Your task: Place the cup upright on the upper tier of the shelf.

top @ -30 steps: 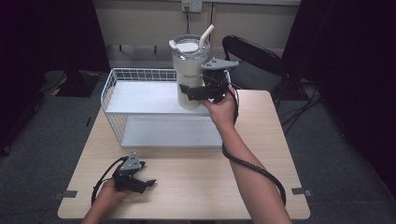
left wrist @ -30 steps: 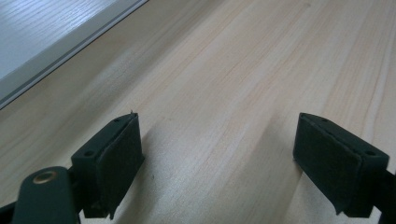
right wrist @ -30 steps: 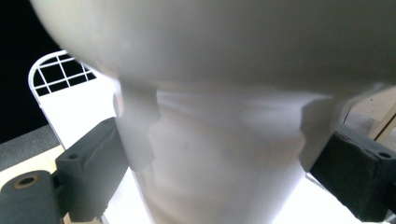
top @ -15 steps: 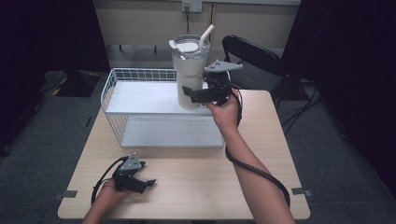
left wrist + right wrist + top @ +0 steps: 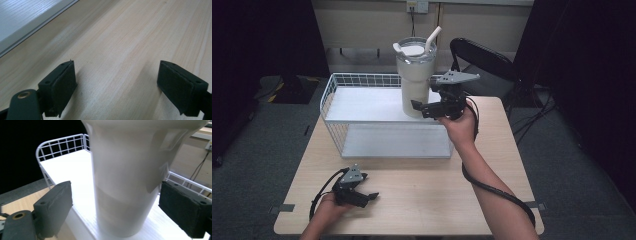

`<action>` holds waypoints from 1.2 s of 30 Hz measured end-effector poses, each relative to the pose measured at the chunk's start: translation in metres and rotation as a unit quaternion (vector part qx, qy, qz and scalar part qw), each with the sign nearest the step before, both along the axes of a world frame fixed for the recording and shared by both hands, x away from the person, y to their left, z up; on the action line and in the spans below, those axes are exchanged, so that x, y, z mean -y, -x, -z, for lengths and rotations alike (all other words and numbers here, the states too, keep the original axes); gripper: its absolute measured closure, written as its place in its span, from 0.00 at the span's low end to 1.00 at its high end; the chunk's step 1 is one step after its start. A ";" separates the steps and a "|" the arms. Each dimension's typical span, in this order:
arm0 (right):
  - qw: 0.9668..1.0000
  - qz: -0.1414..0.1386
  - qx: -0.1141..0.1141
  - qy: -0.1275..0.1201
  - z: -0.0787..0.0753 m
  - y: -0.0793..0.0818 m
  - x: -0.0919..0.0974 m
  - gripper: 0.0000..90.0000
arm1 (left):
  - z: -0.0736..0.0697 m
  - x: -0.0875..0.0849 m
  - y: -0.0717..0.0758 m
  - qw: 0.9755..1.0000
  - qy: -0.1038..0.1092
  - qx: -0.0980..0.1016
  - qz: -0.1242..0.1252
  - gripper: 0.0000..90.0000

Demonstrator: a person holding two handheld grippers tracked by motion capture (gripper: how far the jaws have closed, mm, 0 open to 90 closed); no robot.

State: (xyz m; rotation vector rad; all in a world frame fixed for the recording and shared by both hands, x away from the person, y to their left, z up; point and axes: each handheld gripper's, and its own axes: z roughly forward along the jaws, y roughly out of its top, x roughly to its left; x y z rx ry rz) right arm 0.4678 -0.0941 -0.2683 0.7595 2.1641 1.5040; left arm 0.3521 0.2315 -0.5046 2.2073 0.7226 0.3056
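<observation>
Tumbler between the spread jaws

The right gripper [image 5: 115, 207] has its two black jaws wide apart on either side of the white tumbler [image 5: 125, 177], touching neither side. The tumbler stands upright on the white floor of the wire basket [image 5: 62, 145], whose railing runs behind it; a strip of table [image 5: 15, 202] shows at lower left.

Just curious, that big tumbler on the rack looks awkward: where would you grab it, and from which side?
Probably the narrow lower body of the tumbler, from the table's side, as the open right claw now approaches. The tumbler stands upright and flares wider above, by the straw; the wire shelf has an open front edge.
</observation>
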 end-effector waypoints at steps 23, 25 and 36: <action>0.998 -0.070 -0.004 -0.002 0.006 0.041 0.003 0.15 | 0.000 0.000 0.000 1.000 0.000 0.000 -0.002 0.17; 0.997 -0.074 -0.006 -0.003 0.007 0.043 0.004 0.15 | 0.000 0.000 0.000 1.000 0.000 0.000 -0.001 0.17; 0.995 -0.097 -0.013 -0.011 0.022 0.056 0.017 0.15 | 0.000 0.000 0.000 1.000 0.000 0.000 -0.001 0.17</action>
